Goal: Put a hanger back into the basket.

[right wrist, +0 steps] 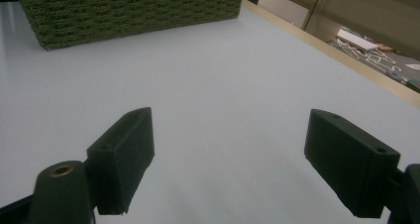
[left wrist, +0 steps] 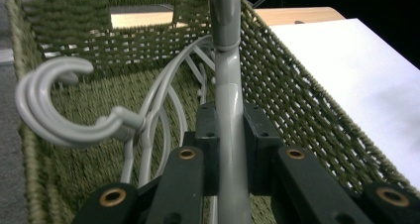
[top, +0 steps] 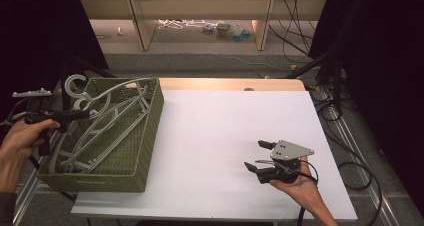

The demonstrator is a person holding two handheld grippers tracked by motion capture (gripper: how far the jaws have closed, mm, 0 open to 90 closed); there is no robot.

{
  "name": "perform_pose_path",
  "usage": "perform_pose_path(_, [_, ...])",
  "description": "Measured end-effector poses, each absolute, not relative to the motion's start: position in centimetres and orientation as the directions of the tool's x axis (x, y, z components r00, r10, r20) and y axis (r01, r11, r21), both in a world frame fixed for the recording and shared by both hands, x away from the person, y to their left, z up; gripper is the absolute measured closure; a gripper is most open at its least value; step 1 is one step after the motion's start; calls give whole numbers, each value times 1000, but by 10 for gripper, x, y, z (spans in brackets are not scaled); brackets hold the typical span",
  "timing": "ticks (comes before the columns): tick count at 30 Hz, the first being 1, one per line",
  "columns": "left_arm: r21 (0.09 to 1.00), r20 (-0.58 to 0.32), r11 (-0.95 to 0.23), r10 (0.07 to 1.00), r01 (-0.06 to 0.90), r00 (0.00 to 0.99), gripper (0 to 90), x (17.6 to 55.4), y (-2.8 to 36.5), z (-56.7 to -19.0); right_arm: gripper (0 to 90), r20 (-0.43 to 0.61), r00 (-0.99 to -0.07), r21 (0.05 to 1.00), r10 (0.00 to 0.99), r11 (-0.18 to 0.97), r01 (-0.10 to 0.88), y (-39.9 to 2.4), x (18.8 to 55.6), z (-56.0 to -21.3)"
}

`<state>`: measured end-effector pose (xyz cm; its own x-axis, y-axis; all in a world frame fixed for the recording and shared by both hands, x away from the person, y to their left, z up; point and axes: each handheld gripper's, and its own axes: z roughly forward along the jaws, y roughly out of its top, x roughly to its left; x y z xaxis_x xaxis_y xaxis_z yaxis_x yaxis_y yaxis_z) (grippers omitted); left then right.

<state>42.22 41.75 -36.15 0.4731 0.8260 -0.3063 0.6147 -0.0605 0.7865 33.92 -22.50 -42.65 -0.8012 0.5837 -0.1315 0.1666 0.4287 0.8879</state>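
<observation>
A green woven basket [top: 148,145] stands on the left of the white table [top: 225,121] and holds several grey hangers [top: 107,131]. At the basket's left side, my left gripper [top: 80,115] is shut on the neck of one grey hanger [left wrist: 228,80], whose hook [top: 74,84] rises above the rim. In the left gripper view the black pads [left wrist: 206,130] press on that grey stem from both sides, and two more hooks [left wrist: 52,116] curl to the left. My right gripper [top: 255,154] rests open near the table's front right, with nothing between its fingers [right wrist: 124,149].
The basket's side wall [right wrist: 129,11] shows far ahead of the right gripper [right wrist: 228,154] across bare white tabletop. A wooden table edge [top: 230,83] runs along the back. Cables [top: 350,171] lie on the floor to the right, shelving legs [top: 142,26] behind.
</observation>
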Motion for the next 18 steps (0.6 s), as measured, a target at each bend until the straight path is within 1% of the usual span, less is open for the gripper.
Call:
perform_pose_path(5, [779,-309,-75,817,622,486,793,424,414,-365,195,-129,-804,884,580,434,171,-224,339,-427])
perform_pose_path(10, [754,-303,-88,833,650,463,793,428,412,-373,188,-125,-806,888,578,427,169,-224,339,-427])
perform_pose_path(18, [714,-326,-97,831,693,452,792,434,407,-389,189,-126,-806,885,579,433,172,-226,338,-426])
